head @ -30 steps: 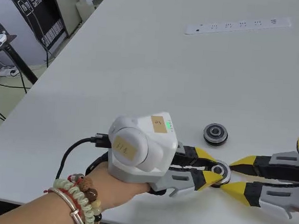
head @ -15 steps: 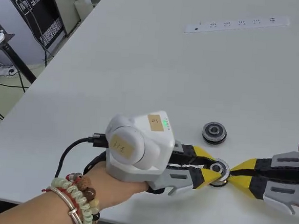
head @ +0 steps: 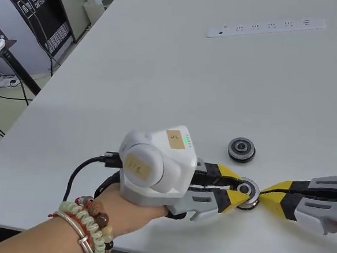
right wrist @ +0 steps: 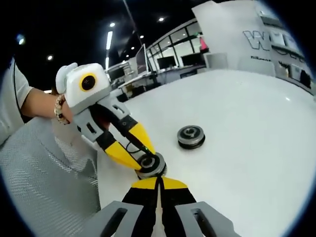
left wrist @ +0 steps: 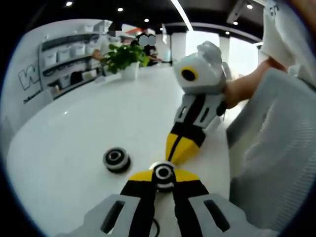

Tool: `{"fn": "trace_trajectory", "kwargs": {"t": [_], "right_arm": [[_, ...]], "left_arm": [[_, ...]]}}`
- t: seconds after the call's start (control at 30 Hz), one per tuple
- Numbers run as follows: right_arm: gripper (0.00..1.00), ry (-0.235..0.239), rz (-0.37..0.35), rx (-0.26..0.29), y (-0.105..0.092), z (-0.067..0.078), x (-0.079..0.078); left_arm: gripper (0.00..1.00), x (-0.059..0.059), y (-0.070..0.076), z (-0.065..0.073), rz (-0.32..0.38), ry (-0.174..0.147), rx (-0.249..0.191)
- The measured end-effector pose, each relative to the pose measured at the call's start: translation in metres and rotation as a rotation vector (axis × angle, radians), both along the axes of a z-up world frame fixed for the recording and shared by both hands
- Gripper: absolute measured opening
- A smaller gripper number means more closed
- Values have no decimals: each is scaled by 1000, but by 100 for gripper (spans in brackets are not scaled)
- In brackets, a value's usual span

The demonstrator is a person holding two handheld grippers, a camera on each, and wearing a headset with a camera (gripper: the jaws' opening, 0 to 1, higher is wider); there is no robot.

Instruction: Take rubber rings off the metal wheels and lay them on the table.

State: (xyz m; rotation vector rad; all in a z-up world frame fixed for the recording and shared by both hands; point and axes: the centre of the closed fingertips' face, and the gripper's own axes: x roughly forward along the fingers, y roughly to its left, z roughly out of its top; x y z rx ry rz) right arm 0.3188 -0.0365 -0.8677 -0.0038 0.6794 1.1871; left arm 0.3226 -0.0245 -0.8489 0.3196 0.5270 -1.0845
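Head view: your left tongs [head: 236, 195] reach in from the left along the near edge of the white surface [head: 160, 74]. Their yellow tips are closed on a metal wheel [head: 248, 193], one tip on each side. The wheel lies flat, its silver hub facing up and a dark rubber ring around its rim.

Your right tongs [head: 266, 193] come in from the right, directly opposite. Their yellow tips are pressed together into a single point that touches the right side of the same wheel. Whether that point has caught the rubber ring cannot be told.

Right gripper view: your own two tips meet with no gap just below the wheel, while the left tongs grip it from above and to the left.

A second wheel [head: 241, 149], also with its dark ring on, lies flat just beyond the held one, apart from both tongs.

Your left hand [head: 122, 211] grips the left tool's white body, with beaded bracelets [head: 86, 225] on the wrist.

A white power strip [head: 267, 28] lies far back on the surface, well apart from the wheels.
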Motion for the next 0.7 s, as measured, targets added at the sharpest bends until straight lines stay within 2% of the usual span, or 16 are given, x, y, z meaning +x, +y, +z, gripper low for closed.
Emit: {"fn": "trace_trajectory", "kwargs": {"t": [0.33,0.5,0.67,0.7], "right_arm": [[0,157,-82,111,-2,2,1],[0,177,-88,126,-1,3,1],[0,238,-117,164,-2,4,1],[0,260,-121,193,-1,7,1]], "left_arm": [[14,0,-1,0,-6,-2,-2],[14,0,-2,0,-10,-2,-6],[14,0,-2,0,-11,-2,-7],[14,0,-2,-1,-11,-2,-6]]}}
